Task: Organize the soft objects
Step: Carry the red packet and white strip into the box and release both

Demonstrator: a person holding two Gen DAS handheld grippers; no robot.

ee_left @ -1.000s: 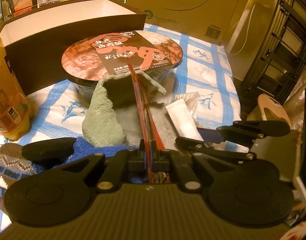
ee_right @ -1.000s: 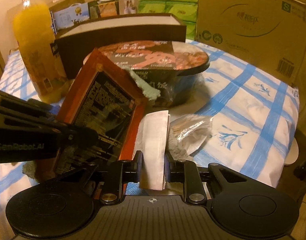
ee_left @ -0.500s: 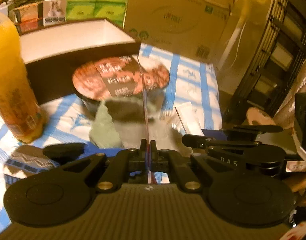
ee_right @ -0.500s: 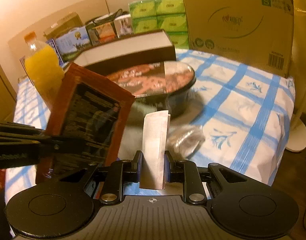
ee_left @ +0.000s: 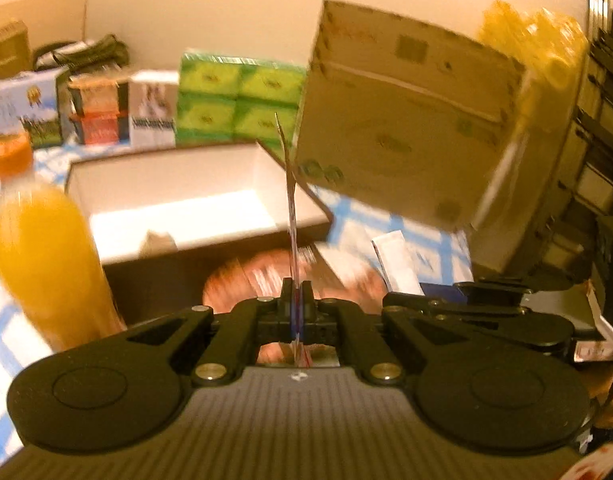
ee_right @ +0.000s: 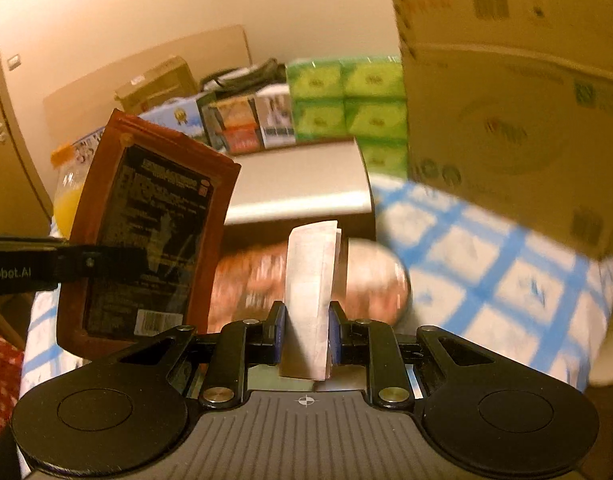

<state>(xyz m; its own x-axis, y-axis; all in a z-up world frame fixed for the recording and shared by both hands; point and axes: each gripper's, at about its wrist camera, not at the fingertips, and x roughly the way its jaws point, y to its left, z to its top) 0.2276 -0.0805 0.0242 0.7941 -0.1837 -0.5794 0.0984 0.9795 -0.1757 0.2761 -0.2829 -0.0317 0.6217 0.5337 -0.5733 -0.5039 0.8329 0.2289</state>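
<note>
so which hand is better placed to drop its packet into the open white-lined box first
Probably left. The left tool, shut on the flat red-brown packet, faces the open white-lined box almost head-on. The right tool, gripping the white paper sachet, sits further right of it.
</note>
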